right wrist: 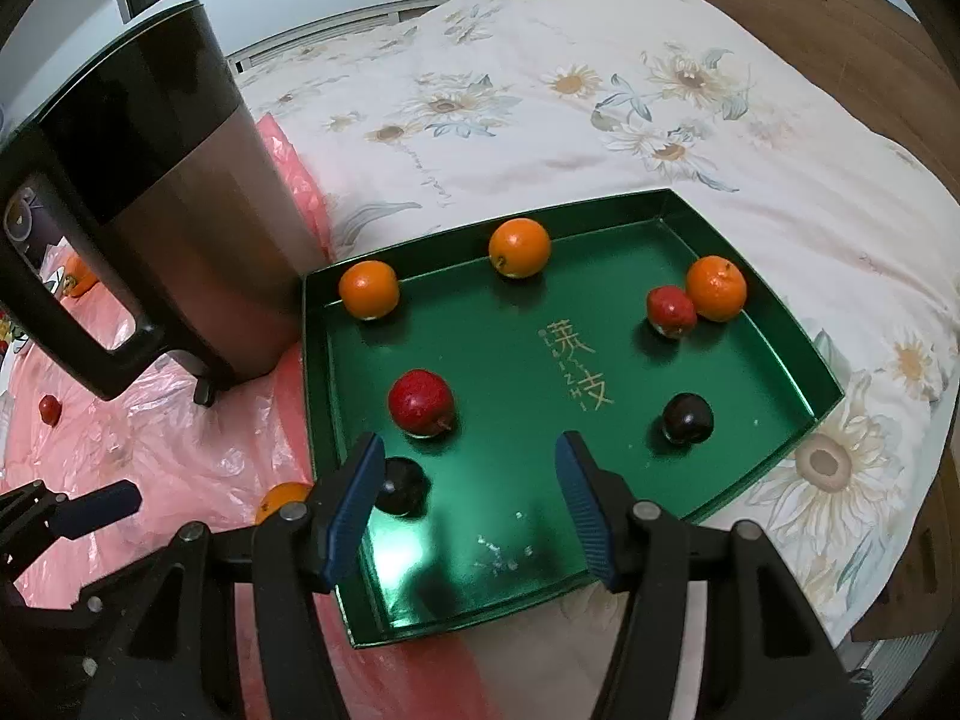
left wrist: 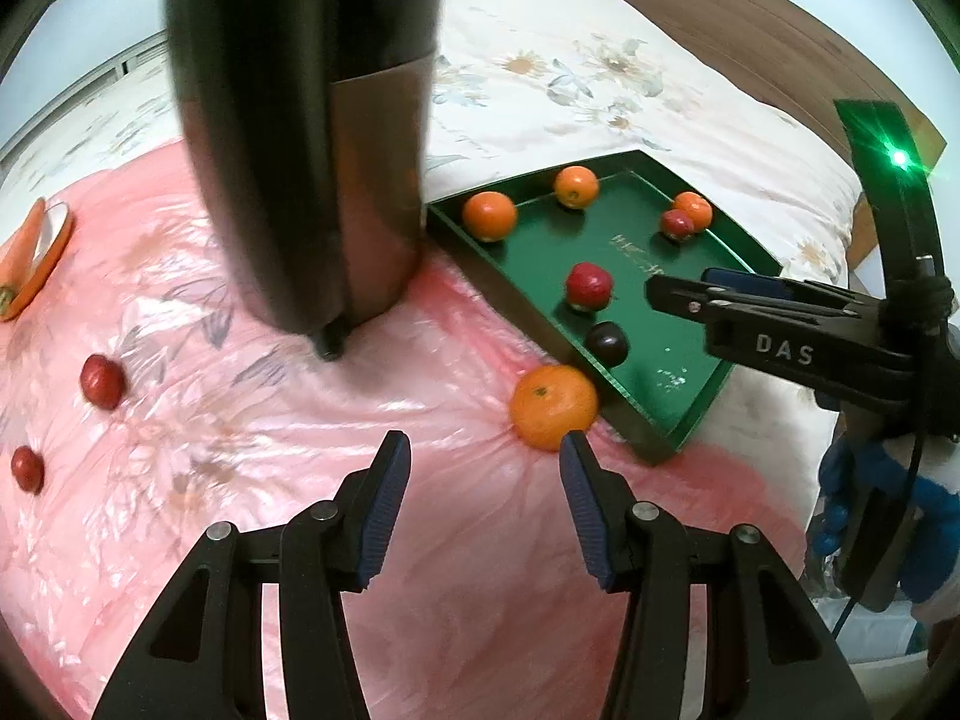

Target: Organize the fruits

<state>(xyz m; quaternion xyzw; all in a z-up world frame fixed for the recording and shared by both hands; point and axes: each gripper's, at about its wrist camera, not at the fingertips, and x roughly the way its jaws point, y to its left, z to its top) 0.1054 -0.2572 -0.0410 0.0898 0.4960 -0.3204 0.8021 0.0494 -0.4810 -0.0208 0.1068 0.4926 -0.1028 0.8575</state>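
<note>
A green tray (right wrist: 780, 354) lies on the bed and holds three oranges, two red fruits and two dark plums. My right gripper (right wrist: 468, 450) is open and empty above the tray's near end, with a dark plum (right wrist: 402, 486) by its left finger and a red fruit (right wrist: 420, 402) just beyond. In the left wrist view my left gripper (left wrist: 485, 450) is open and empty over the pink plastic sheet. A loose orange (left wrist: 553, 399) lies just ahead of its right finger, against the tray's (left wrist: 660, 432) outer wall. Two small red fruits (left wrist: 103, 381) (left wrist: 27, 468) lie loose at the left.
A tall steel-and-black jug (left wrist: 312, 138) (right wrist: 180, 192) stands on the pink sheet beside the tray's left corner. A carrot on an orange-rimmed plate (left wrist: 36, 246) sits at the far left. A floral quilt and a wooden headboard (right wrist: 780, 12) lie beyond.
</note>
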